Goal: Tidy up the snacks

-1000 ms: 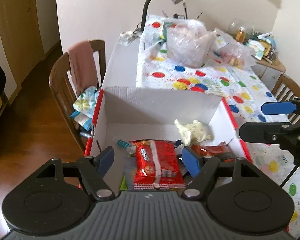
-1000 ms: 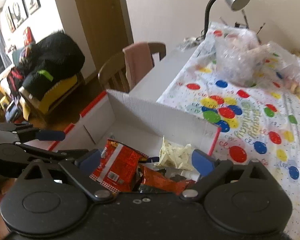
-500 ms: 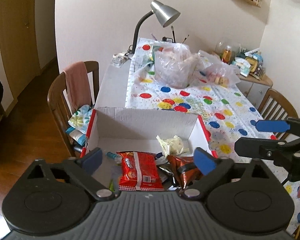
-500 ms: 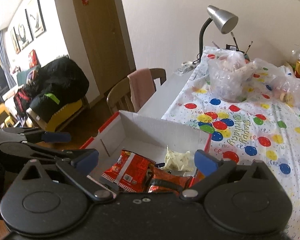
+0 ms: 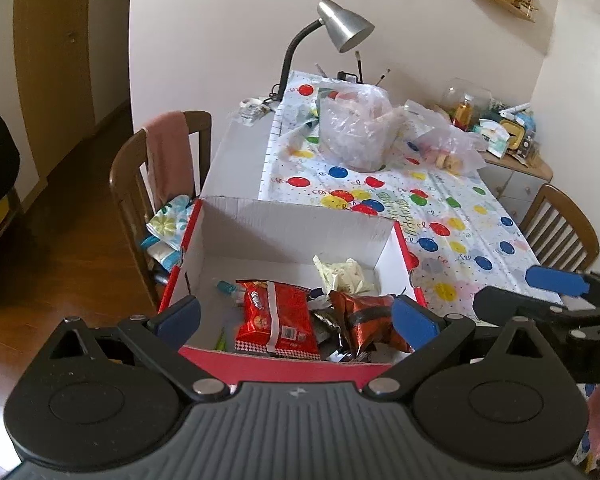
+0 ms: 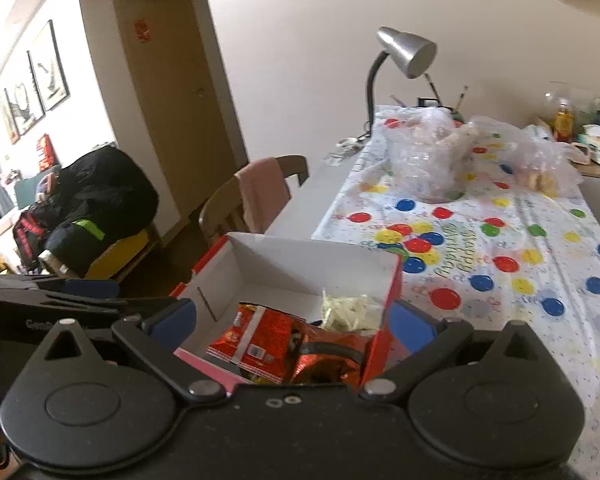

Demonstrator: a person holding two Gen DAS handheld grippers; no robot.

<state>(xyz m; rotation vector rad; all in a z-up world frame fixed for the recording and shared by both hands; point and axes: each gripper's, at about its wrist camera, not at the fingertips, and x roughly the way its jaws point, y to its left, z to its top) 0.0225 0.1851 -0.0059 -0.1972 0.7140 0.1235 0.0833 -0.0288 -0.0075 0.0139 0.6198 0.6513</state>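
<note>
Jaws spread wide, empty, my left gripper and right gripper frame the snack box; only the right view shows the door at ten o'clock.

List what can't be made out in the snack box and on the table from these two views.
- Box near floor, left wrist view: hidden by its red front wall.
- Dark packets under the red bag: overlapped, unreadable.
- Near corner of box, right wrist view: gripper body covers it.
- Clear bag contents: blurred.
- Far clutter: too small.
</note>
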